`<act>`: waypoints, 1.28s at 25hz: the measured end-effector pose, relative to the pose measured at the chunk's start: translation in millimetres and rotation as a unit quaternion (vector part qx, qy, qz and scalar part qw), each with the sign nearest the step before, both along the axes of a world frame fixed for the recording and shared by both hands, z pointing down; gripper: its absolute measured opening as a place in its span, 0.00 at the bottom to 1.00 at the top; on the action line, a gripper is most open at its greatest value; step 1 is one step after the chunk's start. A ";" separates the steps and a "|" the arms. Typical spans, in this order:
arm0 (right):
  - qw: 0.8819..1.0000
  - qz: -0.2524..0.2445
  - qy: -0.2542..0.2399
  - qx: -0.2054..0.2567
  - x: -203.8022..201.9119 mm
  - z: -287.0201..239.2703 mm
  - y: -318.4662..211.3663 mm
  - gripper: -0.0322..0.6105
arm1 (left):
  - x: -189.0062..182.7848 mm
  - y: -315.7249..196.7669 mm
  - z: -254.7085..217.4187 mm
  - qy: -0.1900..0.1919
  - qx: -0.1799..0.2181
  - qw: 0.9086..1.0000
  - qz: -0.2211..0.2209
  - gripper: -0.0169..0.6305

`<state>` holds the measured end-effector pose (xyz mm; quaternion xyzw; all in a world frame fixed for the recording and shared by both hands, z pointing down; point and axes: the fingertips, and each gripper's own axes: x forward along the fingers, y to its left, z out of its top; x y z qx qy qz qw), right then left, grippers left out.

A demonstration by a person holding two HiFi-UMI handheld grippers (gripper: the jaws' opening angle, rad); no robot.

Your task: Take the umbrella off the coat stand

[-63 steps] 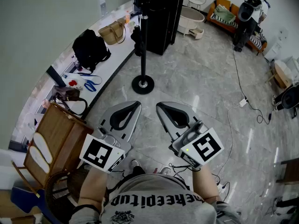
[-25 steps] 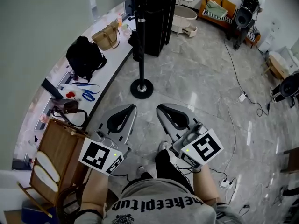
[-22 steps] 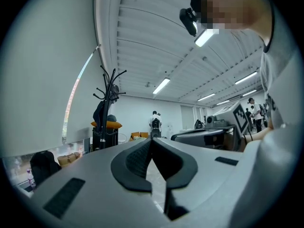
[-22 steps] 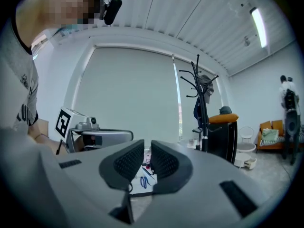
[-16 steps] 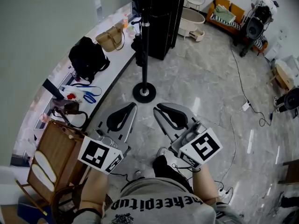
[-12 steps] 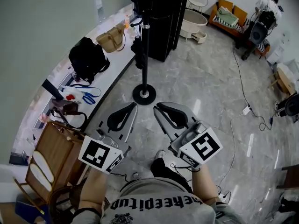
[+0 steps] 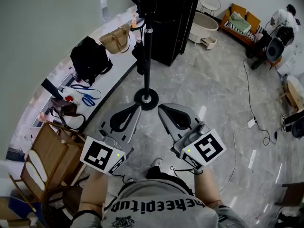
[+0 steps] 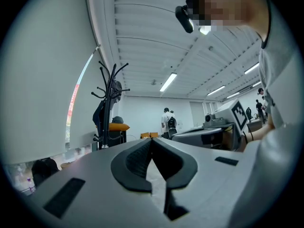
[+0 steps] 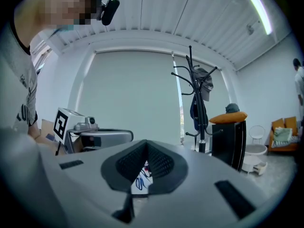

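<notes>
The black coat stand (image 7: 147, 51) rises from a round base (image 7: 146, 99) on the marble floor, just beyond both grippers. A dark blue folded umbrella (image 7: 139, 57) hangs from it beside the pole. The stand (image 9: 200, 109) and the umbrella (image 9: 195, 112) also show in the right gripper view, and the stand (image 8: 112, 106) shows far off in the left gripper view. My left gripper (image 7: 137, 108) (image 8: 151, 141) is shut and holds nothing. My right gripper (image 7: 162, 109) (image 9: 145, 144) is level beside it; its jaws have just been closing and now stand shut with nothing between them.
A white counter (image 7: 114, 70) along the left wall carries a black bag (image 7: 88, 56), a tan handbag (image 7: 114, 39) and blue scissors (image 7: 87, 99). A black cabinet (image 7: 173, 25) stands behind the stand. A wooden chair (image 7: 50, 153) is at my left; cables (image 7: 249, 125) cross the floor at right.
Both grippers have moved forward toward the coat stand; its base now lies just past their tips. The umbrella still hangs on the stand.
</notes>
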<state>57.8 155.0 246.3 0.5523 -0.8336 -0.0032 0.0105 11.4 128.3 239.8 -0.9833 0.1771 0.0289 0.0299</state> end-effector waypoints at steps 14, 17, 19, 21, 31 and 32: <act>0.999 -0.036 0.002 0.002 42.8 11.0 -11.2 0.07 | 48.3 -4.0 4.3 0.000 0.009 0.999 -0.030 0.05; 0.999 -0.036 -0.005 0.002 46.1 11.6 -17.7 0.07 | 50.0 -11.4 3.5 0.001 0.009 0.999 -0.037 0.05; 0.999 -0.035 -0.009 0.000 47.3 13.4 -22.6 0.07 | 50.2 -16.4 3.9 0.003 0.006 0.999 -0.037 0.05; 0.999 -0.031 -0.009 -0.003 47.1 16.0 -28.2 0.07 | 49.6 -22.1 6.7 0.001 0.004 0.999 -0.035 0.05; 1.000 0.008 -0.010 -0.007 45.0 14.0 -73.5 0.07 | 47.8 -70.2 5.8 -0.001 -0.001 1.000 0.001 0.05; 1.000 0.012 -0.011 -0.007 43.5 13.4 -79.4 0.07 | 46.4 -76.4 6.1 -0.002 -0.003 1.000 0.005 0.05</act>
